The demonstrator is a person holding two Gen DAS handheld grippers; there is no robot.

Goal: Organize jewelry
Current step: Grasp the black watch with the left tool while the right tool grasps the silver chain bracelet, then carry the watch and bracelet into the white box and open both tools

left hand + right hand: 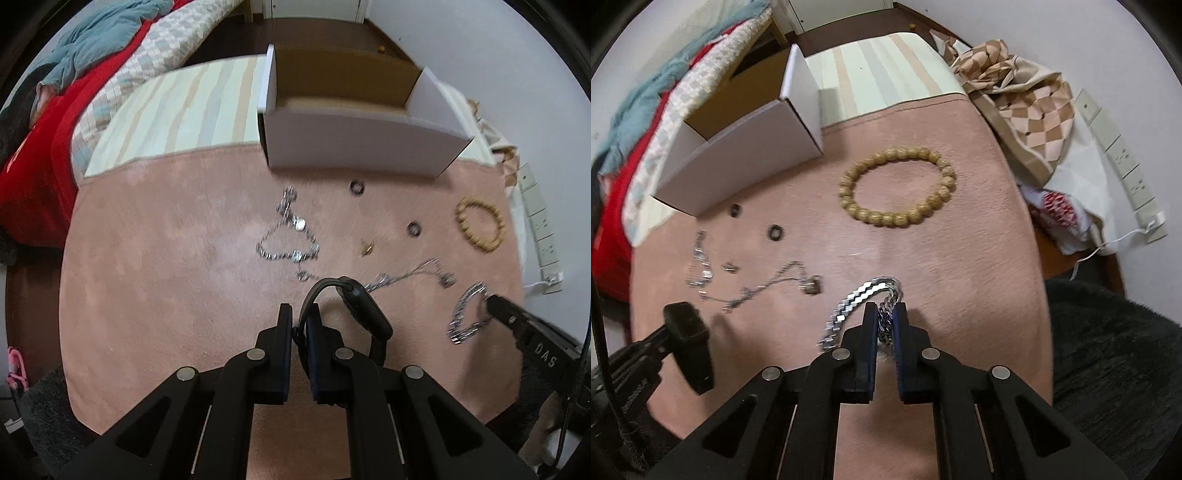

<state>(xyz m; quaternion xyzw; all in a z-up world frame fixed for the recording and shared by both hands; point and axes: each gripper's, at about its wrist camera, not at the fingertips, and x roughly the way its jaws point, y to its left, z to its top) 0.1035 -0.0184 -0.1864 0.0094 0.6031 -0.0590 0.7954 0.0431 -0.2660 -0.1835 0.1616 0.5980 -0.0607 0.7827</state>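
My left gripper [300,325] is shut on the strap of a black watch [364,310], which hangs just above the pink mat [166,277]. In the right wrist view the same watch [689,332] shows at the lower left. My right gripper [886,314] is shut on a silver link bracelet [849,302] that still touches the mat; in the left wrist view the bracelet [465,317] appears at the right. On the mat lie a wooden bead bracelet [897,181], two dark rings [735,210] [775,232], a silver chain [288,236], a thin pendant necklace [768,284] and a small gold piece [366,249].
An open white cardboard box [362,140] stands at the mat's far edge on a striped cloth [177,110]. Bedding in red and teal [44,147] lies to the left. A checked fabric bag [1027,96] and a white power strip [1123,158] sit to the right.
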